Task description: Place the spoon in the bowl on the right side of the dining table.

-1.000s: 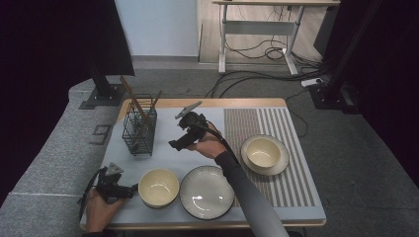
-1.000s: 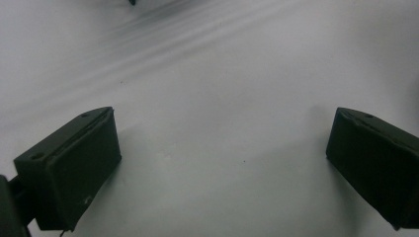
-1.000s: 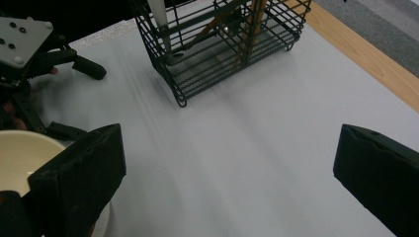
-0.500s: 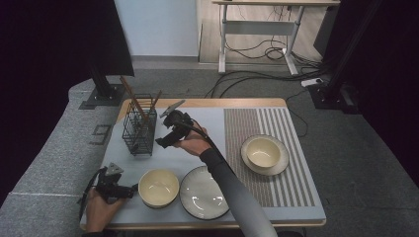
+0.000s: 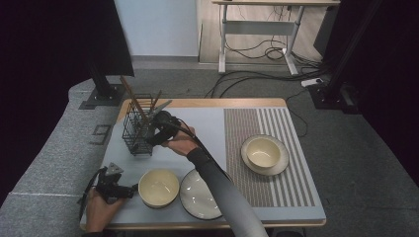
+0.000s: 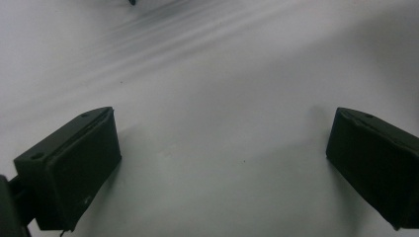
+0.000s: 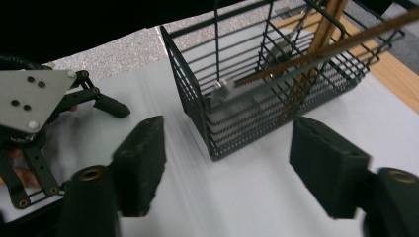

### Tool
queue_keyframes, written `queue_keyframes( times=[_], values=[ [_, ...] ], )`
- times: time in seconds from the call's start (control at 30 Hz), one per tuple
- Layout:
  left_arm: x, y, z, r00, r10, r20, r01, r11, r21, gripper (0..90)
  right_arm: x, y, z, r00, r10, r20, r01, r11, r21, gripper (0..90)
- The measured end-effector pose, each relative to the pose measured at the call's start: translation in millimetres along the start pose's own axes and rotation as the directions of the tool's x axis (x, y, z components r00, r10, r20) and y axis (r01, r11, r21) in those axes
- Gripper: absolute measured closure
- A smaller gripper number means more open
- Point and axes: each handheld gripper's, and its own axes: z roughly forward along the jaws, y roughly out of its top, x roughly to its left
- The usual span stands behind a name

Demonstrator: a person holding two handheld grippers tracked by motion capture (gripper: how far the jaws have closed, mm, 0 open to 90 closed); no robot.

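A pale worktop (image 5: 207, 123) carries a black wire basket (image 5: 140, 129) at its far left corner. In the high view, the right gripper (image 5: 159, 129) sits just beside the basket. In the right gripper view, its fingers (image 7: 141, 163) are spread, empty, the basket (image 7: 276, 89) just beyond them. In the left gripper view, the left gripper (image 6: 222, 163) holds its fingers (image 6: 74, 170) wide over bare worktop.

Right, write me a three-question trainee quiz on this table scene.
1. True or false: the right gripper is open beside the black wire basket.
2. Which dish lies nearest the left gripper? A) cream bowl B) grey round plate C) cream bowl on a plate
3. What does the left gripper hold?

Key: 1 true. 2 A. 3 nothing; its jaws stand open over the bare pale tabletop.
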Motion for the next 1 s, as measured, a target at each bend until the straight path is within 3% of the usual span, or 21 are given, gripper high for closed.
queue_keyframes(
  times=[0.23, 0.53, 0.8, 1.0],
  values=[
    [0.0, 0.0, 0.0, 1.0000, -0.001, 0.001, 0.001, 1.0000, 0.000, 0.0, 2.5, 5.7, 5.7, 0.9992, -0.033, -0.023, 0.033, 0.999, -0.002, 50.5],
    [0.0, 0.0, 0.1, 1.0000, -0.001, 0.001, 0.001, 1.0000, 0.000, 0.0, 7.7, 13.2, 9.3, 0.9970, -0.077, 0.011, 0.077, 0.997, 0.000, 65.7],
    [0.0, 0.0, 0.1, 1.0000, -0.001, 0.001, 0.001, 1.0000, 0.000, 0.0, 8.0, 14.0, 11.8, 0.9968, -0.079, 0.006, 0.079, 0.997, 0.000, 79.2],
    [0.0, 0.0, 0.1, 1.0000, -0.001, 0.001, 0.001, 1.0000, 0.000, 0.0, 7.8, 14.2, 11.0, 0.9961, -0.087, 0.014, 0.088, 0.996, -0.001, 82.7]
  ],
)
